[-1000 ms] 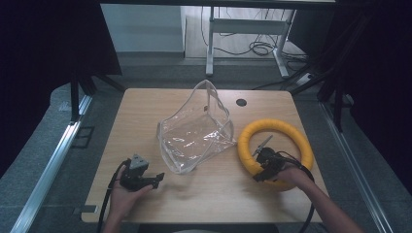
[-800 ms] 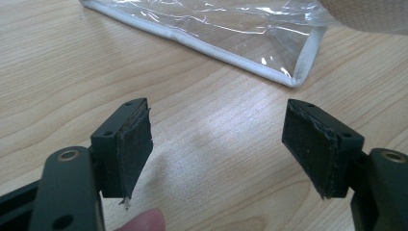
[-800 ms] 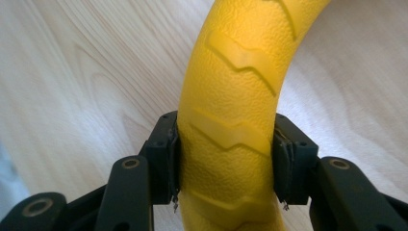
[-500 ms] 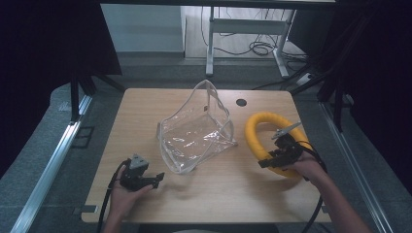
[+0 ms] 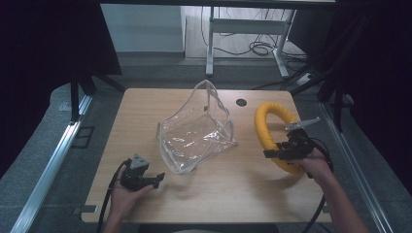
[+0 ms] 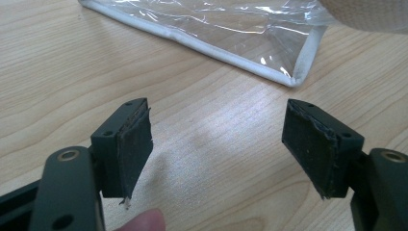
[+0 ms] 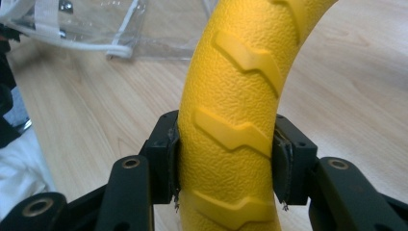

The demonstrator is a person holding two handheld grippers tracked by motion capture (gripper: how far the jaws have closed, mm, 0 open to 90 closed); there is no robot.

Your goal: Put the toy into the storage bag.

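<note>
I have the yellow ring firmly in my right tongs: in the right gripper view the two pads are pressed against either side of its tube, so the grasp itself is done. In the high view the ring stands tilted up on edge at the right side of the table, with its near part at my right hand; I cannot tell whether its far rim touches the wood. From how things lie, I judge the aim is to get it into the clear bag, which sits in the middle of the table, its mouth propped open and upward, just to the left of the ring. That part is all left to do: carry the ring across, tip it through the opening and let go.

My left tongs hold nothing. Their jaws stand wide apart in the left gripper view, low over the bare wood, with a white-piped corner of the bag near ahead of them. They are well placed to steady the bag, I think.

The ring is a thick tube of pebbled yellow material with raised zigzag treads, and looks slightly soft. It is wide compared with the bag's mouth, so the fit may be snug.
</note>
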